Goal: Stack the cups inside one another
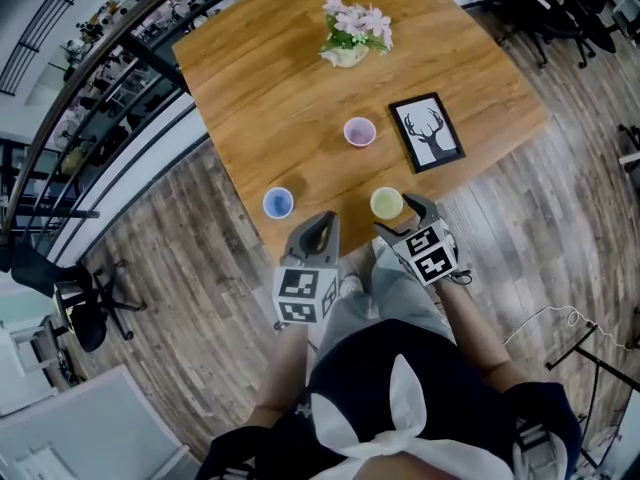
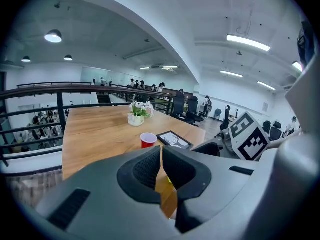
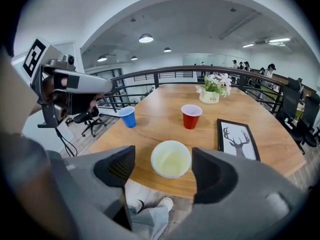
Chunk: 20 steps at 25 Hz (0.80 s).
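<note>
Three cups stand apart on the wooden table [image 1: 300, 68]. The yellow cup [image 3: 171, 159] [image 1: 387, 204] is at the near edge, in the gap of my right gripper [image 3: 165, 167] [image 1: 402, 218], which is open, its fingers clear of the cup on both sides. The red cup [image 3: 191, 116] [image 2: 148, 140], pinkish in the head view [image 1: 359, 131], stands mid-table. Further left near the edge is the blue cup [image 3: 128, 117] [image 1: 278, 203]. My left gripper [image 2: 161, 156] [image 1: 320, 230] hovers at the table's near edge, right of the blue cup, shut with nothing in it.
A framed deer picture [image 1: 427, 133] [image 3: 237, 139] lies right of the red cup. A pot of flowers [image 1: 352, 33] [image 3: 212, 91] stands at the far side. A railing [image 3: 150, 74] runs behind the table; an office chair [image 1: 85, 313] is on the floor at left.
</note>
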Tool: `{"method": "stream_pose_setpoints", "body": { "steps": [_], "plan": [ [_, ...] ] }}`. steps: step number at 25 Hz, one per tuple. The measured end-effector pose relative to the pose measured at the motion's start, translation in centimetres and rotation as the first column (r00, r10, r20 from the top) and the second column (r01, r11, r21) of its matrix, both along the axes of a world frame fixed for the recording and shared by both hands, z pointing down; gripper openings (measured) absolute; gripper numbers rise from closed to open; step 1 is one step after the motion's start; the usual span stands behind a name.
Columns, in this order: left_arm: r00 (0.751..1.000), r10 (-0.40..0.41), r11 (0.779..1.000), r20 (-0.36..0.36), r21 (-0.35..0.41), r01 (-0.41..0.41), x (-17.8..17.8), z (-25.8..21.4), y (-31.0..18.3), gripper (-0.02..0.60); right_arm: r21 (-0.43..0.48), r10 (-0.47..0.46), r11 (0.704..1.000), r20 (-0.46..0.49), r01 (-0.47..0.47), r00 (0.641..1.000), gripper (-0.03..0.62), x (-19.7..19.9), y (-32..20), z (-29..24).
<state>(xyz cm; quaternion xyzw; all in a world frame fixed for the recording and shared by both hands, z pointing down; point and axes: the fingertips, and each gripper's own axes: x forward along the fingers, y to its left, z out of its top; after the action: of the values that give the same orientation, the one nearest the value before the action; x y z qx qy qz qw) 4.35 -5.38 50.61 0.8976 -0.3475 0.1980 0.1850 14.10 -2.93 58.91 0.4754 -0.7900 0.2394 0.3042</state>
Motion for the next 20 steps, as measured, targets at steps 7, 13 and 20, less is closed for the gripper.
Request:
{"method": "stream_pose_setpoints", "body": {
  "steps": [7,13,20],
  "plan": [
    [1.000,-0.016,1.000,0.020,-0.024,0.016,-0.2,1.1,-0.2,0.029,-0.033,-0.004,0.999,-0.017,0.003,1.000,0.351,0.5,-0.5,2.2],
    [0.999,-0.030,0.999,0.019,-0.038,0.031,-0.3,1.5,-0.2,0.017,-0.050,-0.016,0.999,-0.036,0.014,0.999,0.351,0.7,-0.9,3.5],
    [1.000,-0.019,0.999,0.022,-0.040,0.020,-0.1,1.5,-0.3,0.017,-0.072,-0.025,0.997,-0.040,0.022,0.999,0.351,0.6,-1.2,4.5]
  ]
}}
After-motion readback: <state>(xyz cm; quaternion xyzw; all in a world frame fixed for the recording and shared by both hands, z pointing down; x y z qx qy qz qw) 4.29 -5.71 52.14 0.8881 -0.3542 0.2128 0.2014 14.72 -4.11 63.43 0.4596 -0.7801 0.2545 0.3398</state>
